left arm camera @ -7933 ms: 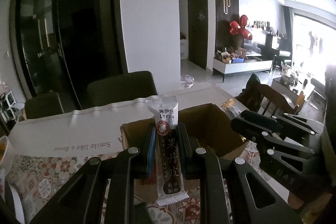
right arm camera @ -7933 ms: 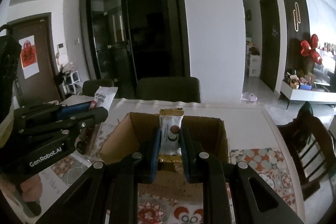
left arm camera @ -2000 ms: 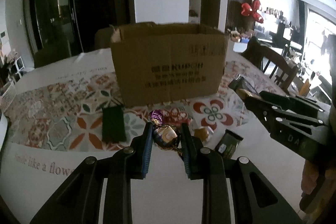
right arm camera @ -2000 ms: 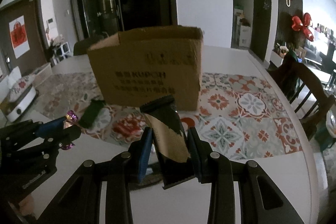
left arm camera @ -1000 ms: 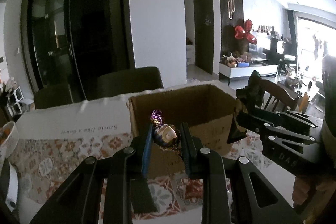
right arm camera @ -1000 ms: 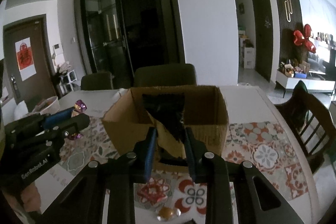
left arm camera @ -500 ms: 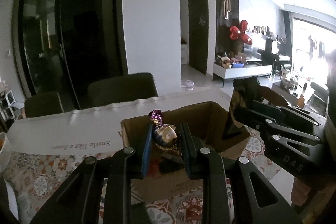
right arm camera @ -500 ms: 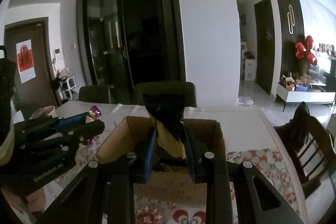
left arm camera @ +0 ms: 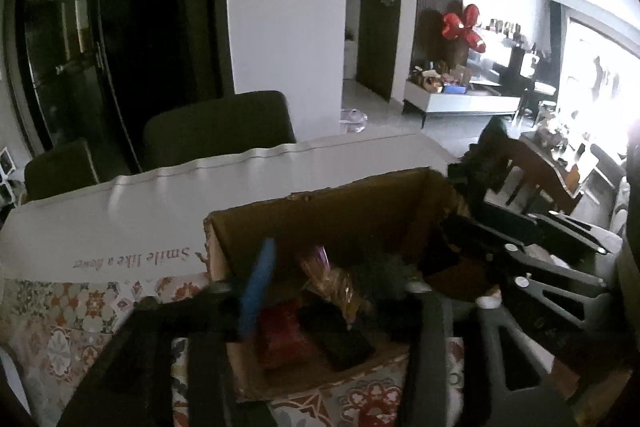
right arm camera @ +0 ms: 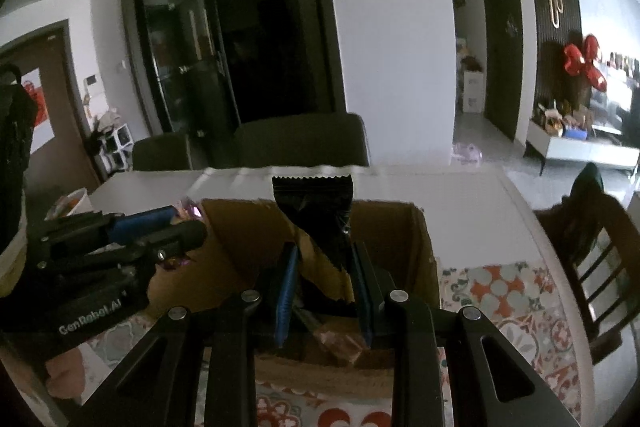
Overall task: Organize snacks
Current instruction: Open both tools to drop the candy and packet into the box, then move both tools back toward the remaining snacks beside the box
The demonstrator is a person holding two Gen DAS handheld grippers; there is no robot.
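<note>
Snacks: a black-and-gold packet (right arm camera: 320, 227) is standing upright between the parted fingers of the right gripper (right arm camera: 324, 291), centre frame, over the open cardboard box (right arm camera: 400, 227). The left gripper (left arm camera: 332, 291) is spreading wide above the box (blurred), with a purple-twisted gold candy (left arm camera: 332, 279) dropping free between its fingers. Red and dark packets are lying inside the box, which is sitting on the patterned tablecloth (left arm camera: 60, 323).
</note>
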